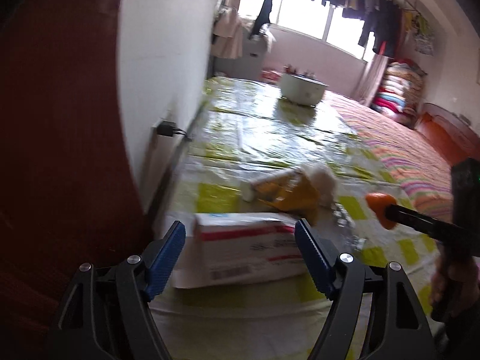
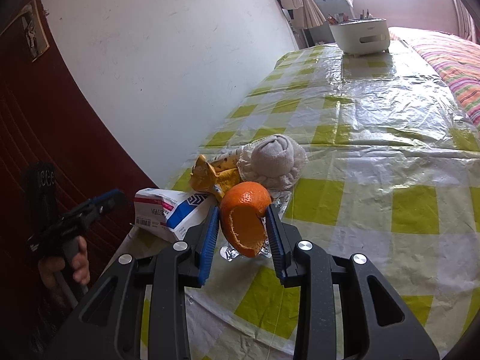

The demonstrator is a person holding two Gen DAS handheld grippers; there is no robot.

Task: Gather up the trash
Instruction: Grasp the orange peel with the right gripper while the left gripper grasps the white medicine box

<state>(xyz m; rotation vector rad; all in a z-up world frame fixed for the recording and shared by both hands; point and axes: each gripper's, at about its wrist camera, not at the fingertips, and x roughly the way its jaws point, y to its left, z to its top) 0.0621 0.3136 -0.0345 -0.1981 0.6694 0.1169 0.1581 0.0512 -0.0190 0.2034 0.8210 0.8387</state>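
Note:
A curled orange peel (image 2: pixel 246 210) sits between the blue pads of my right gripper (image 2: pixel 242 210), which is shut on it just above the checked tablecloth (image 2: pixel 360 150). The same peel (image 1: pixel 379 207) shows at the right in the left wrist view. A white carton with red stripes and a blue mark (image 1: pixel 240 249) lies near the table's left edge. My left gripper (image 1: pixel 240 226) stands open around the carton's near end, with a gap at the left pad. Behind lie a yellow wrapper (image 2: pixel 210 177) and a rolled grey-white cloth (image 2: pixel 276 156).
A white bin (image 2: pixel 360 36) stands at the table's far end. Crumpled clear foil (image 2: pixel 231 252) lies under the peel. A white wall and a dark red door (image 2: pixel 60 120) run along the left. A striped bed (image 2: pixel 450 60) borders the right side.

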